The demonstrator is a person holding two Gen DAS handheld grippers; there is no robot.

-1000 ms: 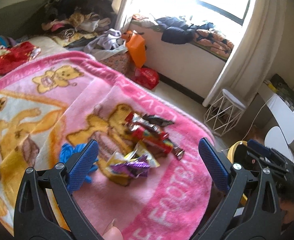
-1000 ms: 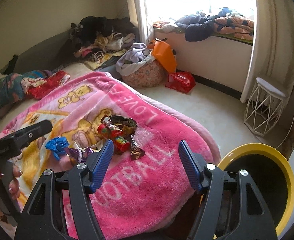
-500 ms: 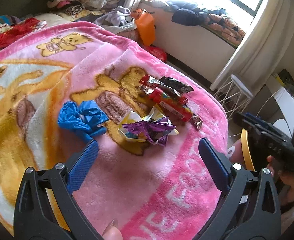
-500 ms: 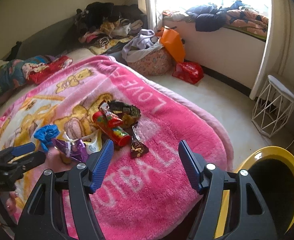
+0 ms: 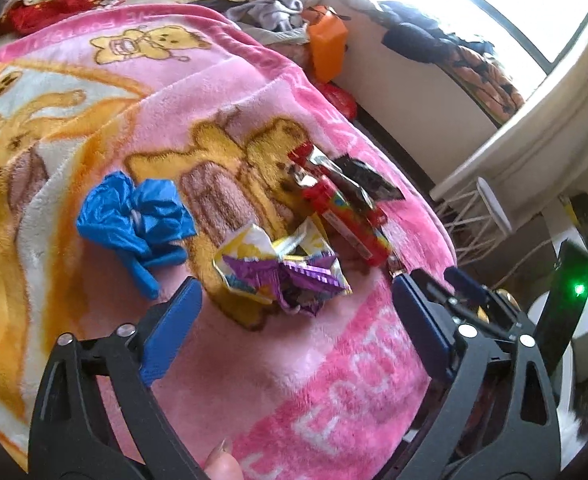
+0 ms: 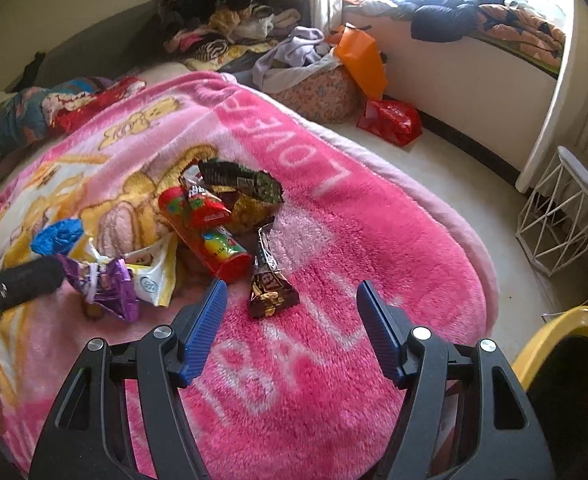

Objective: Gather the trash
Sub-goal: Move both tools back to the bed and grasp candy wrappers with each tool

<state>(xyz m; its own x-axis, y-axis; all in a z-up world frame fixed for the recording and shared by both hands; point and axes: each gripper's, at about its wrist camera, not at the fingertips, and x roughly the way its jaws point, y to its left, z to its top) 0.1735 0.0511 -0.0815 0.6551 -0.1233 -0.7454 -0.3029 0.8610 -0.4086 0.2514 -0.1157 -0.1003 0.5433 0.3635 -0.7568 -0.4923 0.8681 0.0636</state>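
Trash lies on a pink cartoon blanket (image 5: 334, 400): a crumpled blue bag (image 5: 133, 216), a purple and yellow wrapper (image 5: 281, 272), a red tube (image 5: 346, 220) and dark wrappers (image 5: 366, 180). My left gripper (image 5: 298, 336) is open, low over the blanket, just short of the purple wrapper. My right gripper (image 6: 291, 332) is open, just short of a brown candy wrapper (image 6: 269, 284). The red tube (image 6: 205, 232), the purple wrapper (image 6: 105, 284) and the blue bag (image 6: 57, 236) also show there. The left gripper's tip (image 6: 17, 284) shows at the left edge.
A yellow-rimmed bin (image 6: 566, 360) stands on the floor at the lower right. A white wire stool (image 6: 562, 208), an orange bag (image 6: 362, 60), a red bag (image 6: 390, 120) and a laundry basket (image 6: 318, 88) are on the floor. Clothes pile at the bed's far side.
Both grippers have moved forward and down toward the trash pile. The wrappers look larger and nearer in both views. Both stay open.
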